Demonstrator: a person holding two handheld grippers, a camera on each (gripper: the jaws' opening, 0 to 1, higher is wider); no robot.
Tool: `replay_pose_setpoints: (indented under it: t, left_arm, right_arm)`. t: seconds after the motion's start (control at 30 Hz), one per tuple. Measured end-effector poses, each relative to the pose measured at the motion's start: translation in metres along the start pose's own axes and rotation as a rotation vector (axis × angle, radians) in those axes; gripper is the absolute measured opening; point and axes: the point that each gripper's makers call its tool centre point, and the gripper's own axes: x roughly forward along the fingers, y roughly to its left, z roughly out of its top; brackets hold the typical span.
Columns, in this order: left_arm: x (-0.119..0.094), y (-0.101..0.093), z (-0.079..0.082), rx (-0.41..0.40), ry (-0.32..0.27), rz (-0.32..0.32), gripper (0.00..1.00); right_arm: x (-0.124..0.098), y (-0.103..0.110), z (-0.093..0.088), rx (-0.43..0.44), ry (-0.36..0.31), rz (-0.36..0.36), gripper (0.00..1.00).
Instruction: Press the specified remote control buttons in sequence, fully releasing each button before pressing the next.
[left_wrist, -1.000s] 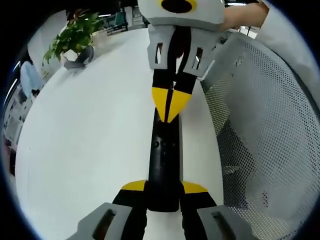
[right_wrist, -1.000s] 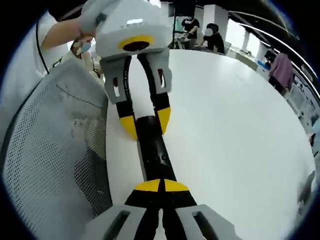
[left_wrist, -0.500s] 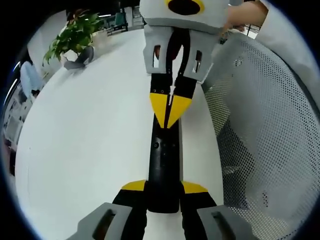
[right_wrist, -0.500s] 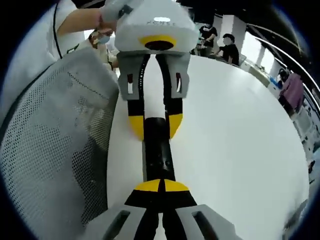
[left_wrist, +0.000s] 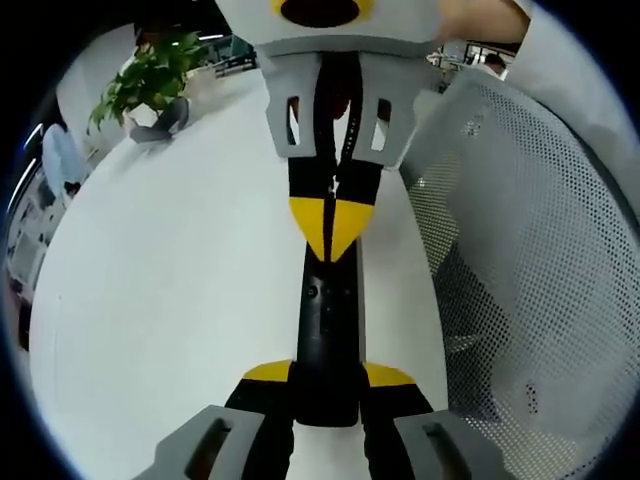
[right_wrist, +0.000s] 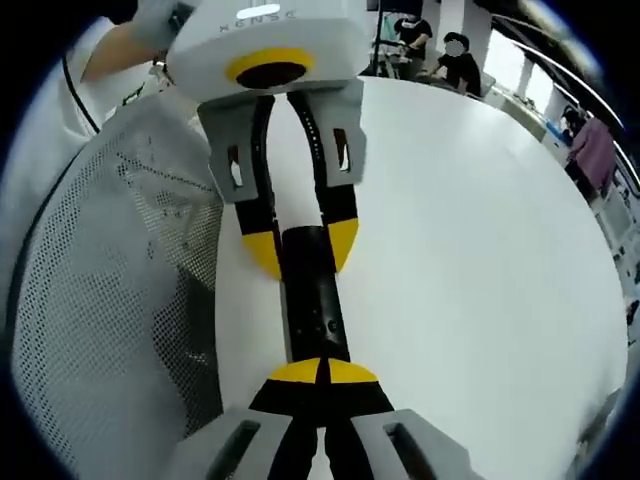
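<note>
While my left tongs (left_wrist: 325, 385) clamped the near end of the slim black plastic remote control (left_wrist: 328, 335) between their yellow-tipped jaws, the remote lay lengthwise on the round white counter (left_wrist: 180, 280), pinned so it could not slide or twist under a press. I judged that to be the whole reason for the hold: one pair steadies, the other pokes. My right tongs (left_wrist: 335, 228) came in from the far end with their jaws drawn together into a single yellow point, which served as a blunt fingertip over the button face. From the left gripper view that point sat on or just above the upper part of the remote; I could not tell whether it was pressing or had lifted clear. In the right gripper view the same closed tip (right_wrist: 322, 372) rested over the remote (right_wrist: 312, 300), with the left tongs (right_wrist: 300, 245) gripping its other end.

Along one long side of the remote stood a white perforated mesh chair back (left_wrist: 520, 260), close to the counter's edge, so room for either hand was tight on that flank. The opposite side was open white counter, with a green potted plant (left_wrist: 150, 75) well apart near the far rim. I judged that lifting straight up was the safest way to release a button.
</note>
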Motion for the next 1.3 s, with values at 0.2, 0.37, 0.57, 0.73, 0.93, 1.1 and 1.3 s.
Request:
replay_pose_setpoints:
  t: [0.2,0.37,0.57,0.73,0.93,1.1,1.3]
  left_arm:
    - [0.0,0.0,0.0,0.002,0.014,0.0,0.24]
    - [0.0,0.0,0.0,-0.001,0.009,-0.001,0.24]
    - [0.0,0.0,-0.001,-0.003,0.003,-0.001,0.24]
    - [0.0,0.0,0.0,0.004,-0.003,-0.005,0.24]
    - [0.0,0.0,0.0,0.015,0.003,-0.01,0.24]
    - [0.001,0.0,0.0,0.003,0.019,-0.006,0.24]
    - [0.001,0.0,-0.001,-0.012,0.013,-0.001,0.24]
  right_arm:
    - [-0.002,0.001,0.012,0.063,-0.108,-0.011,0.0]
    - [0.006,0.002,0.006,-0.006,-0.021,0.015,0.0]
    - [0.005,0.003,0.008,-0.061,0.02,-0.007,0.0]
    - [0.008,-0.001,0.008,-0.034,0.059,-0.027,0.0]
    - [0.008,0.0,0.006,-0.024,0.01,-0.104,0.0]
    - [0.009,-0.001,0.007,-0.013,0.0,-0.115,0.0]
    - [0.015,0.018,0.012,-0.059,0.012,-0.066,0.0]
